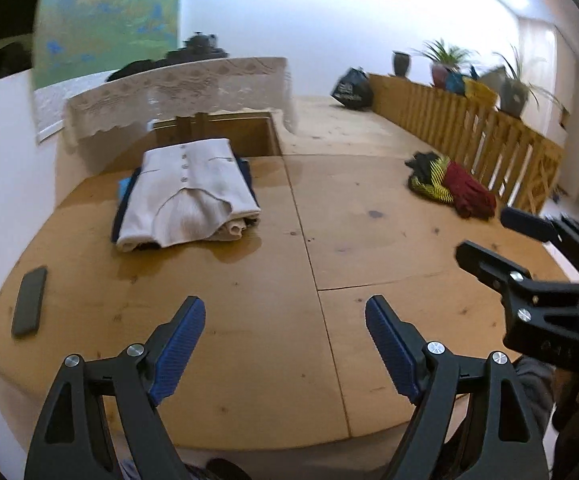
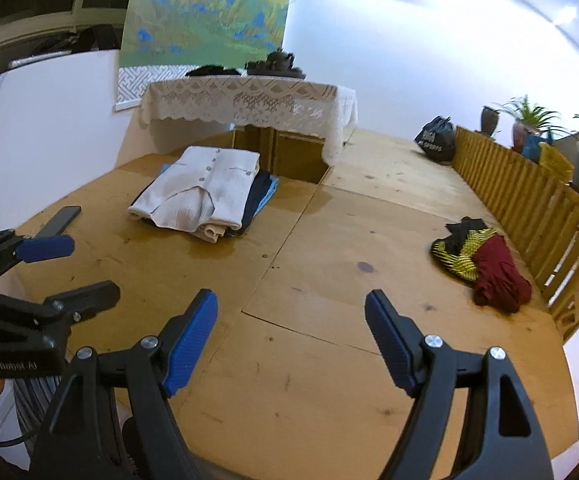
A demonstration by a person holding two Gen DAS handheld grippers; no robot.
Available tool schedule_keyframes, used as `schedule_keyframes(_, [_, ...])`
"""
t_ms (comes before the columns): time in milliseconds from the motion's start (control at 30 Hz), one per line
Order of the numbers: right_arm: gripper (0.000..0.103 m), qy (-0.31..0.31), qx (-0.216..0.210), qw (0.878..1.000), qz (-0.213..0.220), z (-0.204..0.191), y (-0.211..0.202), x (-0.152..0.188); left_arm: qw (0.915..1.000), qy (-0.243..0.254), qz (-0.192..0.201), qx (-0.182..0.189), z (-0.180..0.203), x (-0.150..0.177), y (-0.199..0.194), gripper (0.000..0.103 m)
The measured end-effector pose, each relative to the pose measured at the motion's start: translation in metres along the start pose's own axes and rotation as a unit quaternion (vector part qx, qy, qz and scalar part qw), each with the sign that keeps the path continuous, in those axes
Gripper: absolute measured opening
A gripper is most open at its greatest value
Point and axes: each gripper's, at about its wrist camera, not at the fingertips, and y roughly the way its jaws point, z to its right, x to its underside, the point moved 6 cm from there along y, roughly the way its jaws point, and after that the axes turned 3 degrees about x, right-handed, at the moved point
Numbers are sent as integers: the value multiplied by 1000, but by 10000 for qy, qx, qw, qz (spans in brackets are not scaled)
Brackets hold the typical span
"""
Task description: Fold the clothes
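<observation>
A cream buttoned garment [image 1: 187, 190] is lying neatly folded on top of a stack of dark and blue clothes [image 2: 263, 192] at the far left of the wooden table [image 1: 273, 320]. A crumpled red, yellow and black heap [image 2: 485, 264] is sitting well apart, near the wooden fence [image 2: 529, 208]. Both the left gripper [image 1: 285, 344] and right gripper [image 2: 291, 340] are hovering over bare table, angled downward, jaws spread wide and holding nothing.
</observation>
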Motion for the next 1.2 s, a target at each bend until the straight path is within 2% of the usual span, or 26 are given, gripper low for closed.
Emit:
schedule_keyframes(67, [77, 56, 59, 9999, 108, 3, -12, 5, 10000, 38, 0, -34, 5, 6, -9, 81])
schedule_keyframes(233, [79, 417, -180, 9989, 133, 3, -31, 21, 9995, 266, 12, -166, 16, 25, -28, 81])
schedule_keyframes(433, [79, 394, -159, 9990, 99, 1, -44, 33, 9999, 77, -12, 94, 20, 40, -47, 81])
schedule_keyframes(700, [79, 313, -37, 9991, 270, 0, -60, 31, 9999, -44, 99, 39, 16, 40, -63, 81])
schedule_keyframes(1200, [79, 232, -31, 9995, 205, -4, -60, 32, 9999, -15, 138, 79, 16, 44, -66, 81])
